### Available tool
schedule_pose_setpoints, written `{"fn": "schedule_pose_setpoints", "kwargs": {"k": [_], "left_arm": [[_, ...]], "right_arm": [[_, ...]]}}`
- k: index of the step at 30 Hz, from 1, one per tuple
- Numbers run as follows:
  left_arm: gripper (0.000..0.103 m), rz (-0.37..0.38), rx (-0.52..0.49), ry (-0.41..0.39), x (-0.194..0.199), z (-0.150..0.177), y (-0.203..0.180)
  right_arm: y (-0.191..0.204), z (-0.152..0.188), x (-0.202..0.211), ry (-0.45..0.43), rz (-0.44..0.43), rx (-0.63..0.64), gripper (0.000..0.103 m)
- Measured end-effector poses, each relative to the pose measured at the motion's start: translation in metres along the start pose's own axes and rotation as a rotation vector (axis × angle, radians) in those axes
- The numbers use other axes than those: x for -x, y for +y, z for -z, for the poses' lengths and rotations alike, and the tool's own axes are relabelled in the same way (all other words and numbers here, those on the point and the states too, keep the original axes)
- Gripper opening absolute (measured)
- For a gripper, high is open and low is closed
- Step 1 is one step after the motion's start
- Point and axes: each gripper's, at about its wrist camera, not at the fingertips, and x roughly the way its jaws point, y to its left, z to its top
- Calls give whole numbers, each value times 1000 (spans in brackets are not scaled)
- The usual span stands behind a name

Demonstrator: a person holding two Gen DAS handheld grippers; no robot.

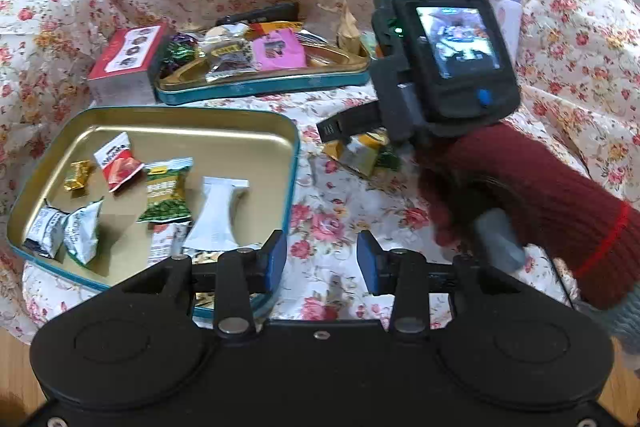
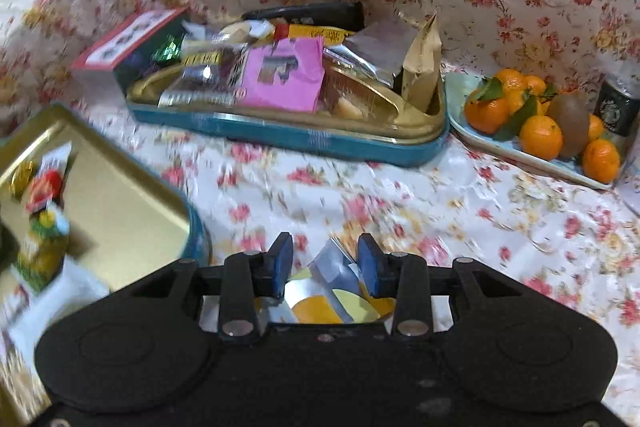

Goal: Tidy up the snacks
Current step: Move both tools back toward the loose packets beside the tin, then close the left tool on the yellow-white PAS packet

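The right hand-held gripper [image 2: 325, 267] stands part-open astride the yellow-and-silver snack packet [image 2: 332, 291], not visibly clamped, which lies on the floral cloth [image 2: 440, 211] right of the open tin [image 1: 294, 147]; the left hand-held gripper [image 1: 322, 261], open and empty, hovers nearer that tin.

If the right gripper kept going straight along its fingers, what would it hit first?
The right gripper already has a yellow-and-silver snack packet between its fingers. Beyond that lies bare floral cloth, then probably the far teal tin; depth is unclear.
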Motion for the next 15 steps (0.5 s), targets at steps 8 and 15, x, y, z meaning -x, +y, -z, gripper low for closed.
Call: {"fn": "schedule_pose_setpoints", "kwargs": {"k": [8, 15], "left_arm": [[48, 34, -46, 22, -10, 0, -19], [48, 71, -130, 35, -31, -10, -47]], "right_arm": [[-34, 49, 44, 7, -40, -22, 38], [-93, 82, 95, -175, -153, -351, 38]]}}
